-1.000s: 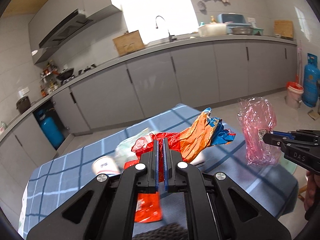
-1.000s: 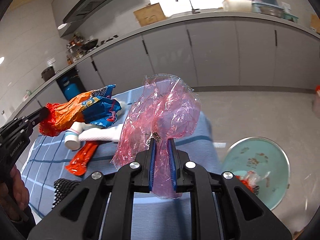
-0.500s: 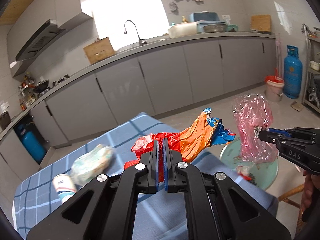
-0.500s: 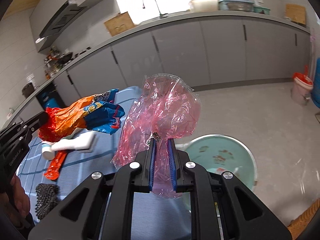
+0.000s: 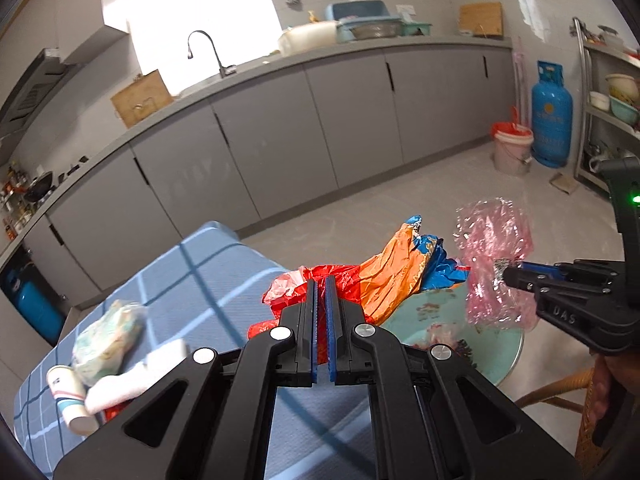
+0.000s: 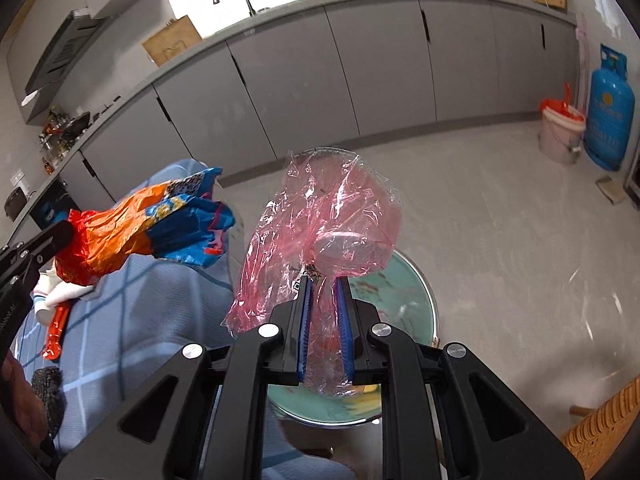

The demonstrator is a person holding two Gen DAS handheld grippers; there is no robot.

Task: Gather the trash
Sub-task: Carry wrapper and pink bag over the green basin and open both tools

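Observation:
My left gripper (image 5: 319, 280) is shut on a crumpled red, orange and blue snack wrapper (image 5: 384, 276), which juts out past the table's right edge. The same wrapper (image 6: 132, 236) shows at the left of the right wrist view, clamped in the left gripper (image 6: 66, 226). My right gripper (image 6: 323, 280) is shut on a crinkled pink clear plastic bag (image 6: 328, 224). That bag (image 5: 494, 260) hangs over a pale green basin (image 5: 496, 344) holding scraps, seen below the bag as the basin (image 6: 416, 284) in the right wrist view.
On the blue checked tablecloth (image 5: 192, 272) lie a paper cup (image 5: 70, 398), a white roll (image 5: 132, 380) and a crumpled pale packet (image 5: 106, 338). A wicker chair (image 6: 600, 416) stands at the lower right. A pink bucket (image 5: 512, 148) and blue gas cylinder (image 5: 551, 120) stand by the cabinets.
Both grippers have swung right and downward with their loads, from over the table to over the green basin beside it. The cup and packet have slid to the left of the view.

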